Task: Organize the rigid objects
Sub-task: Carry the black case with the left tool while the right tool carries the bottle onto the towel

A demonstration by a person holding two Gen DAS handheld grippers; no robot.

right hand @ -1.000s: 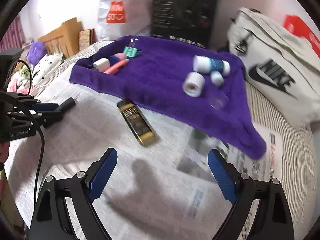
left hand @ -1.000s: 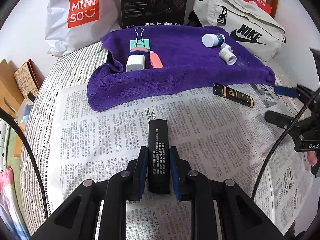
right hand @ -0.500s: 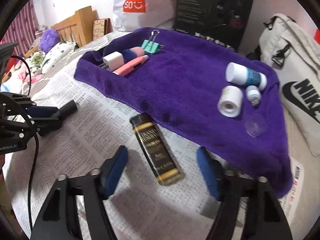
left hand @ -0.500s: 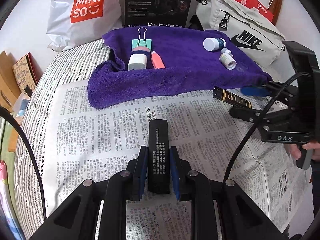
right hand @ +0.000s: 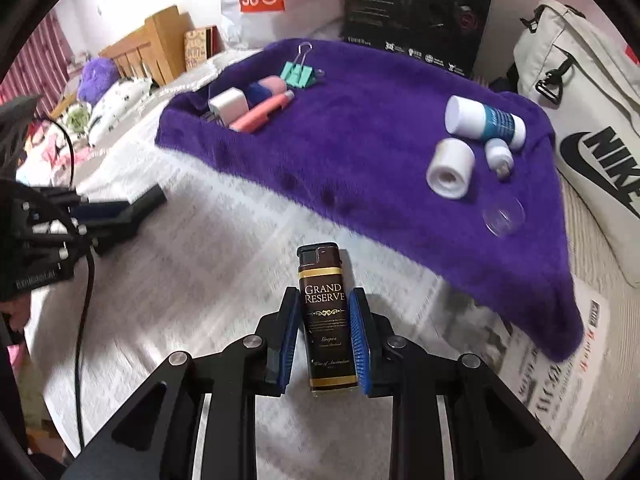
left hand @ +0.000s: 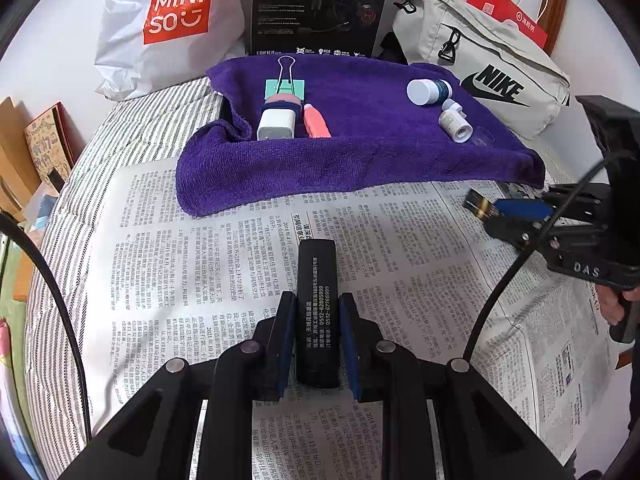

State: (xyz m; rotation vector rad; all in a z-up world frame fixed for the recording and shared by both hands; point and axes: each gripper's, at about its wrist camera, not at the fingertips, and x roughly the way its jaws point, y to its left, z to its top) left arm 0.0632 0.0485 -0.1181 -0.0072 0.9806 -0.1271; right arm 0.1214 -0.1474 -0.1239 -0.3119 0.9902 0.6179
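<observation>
My left gripper [left hand: 316,308] is shut on a black lighter [left hand: 317,300] with white print, held over the newspaper [left hand: 200,280]. My right gripper [right hand: 325,308] has its blue pads against both sides of a brown "Grand Reserve" lighter [right hand: 325,312] that lies on the newspaper; it also shows in the left wrist view [left hand: 478,204]. A purple towel [left hand: 360,140] behind carries a white charger [left hand: 276,124], a pink tube [left hand: 316,120], a green binder clip [left hand: 285,86], a white-and-blue bottle [left hand: 428,91] and a small white bottle [left hand: 454,122].
A Miniso bag [left hand: 172,24], a black box [left hand: 320,4] and a Nike bag [left hand: 488,64] stand behind the towel. A clear round lid [right hand: 503,218] lies on the towel's right part. Wooden furniture [right hand: 148,48] is to the left. The bed has striped sheets [left hand: 60,240].
My right gripper moved in over the brown lighter and closed from wide open to grip its sides. My left gripper stayed shut on the black lighter, roughly in place.
</observation>
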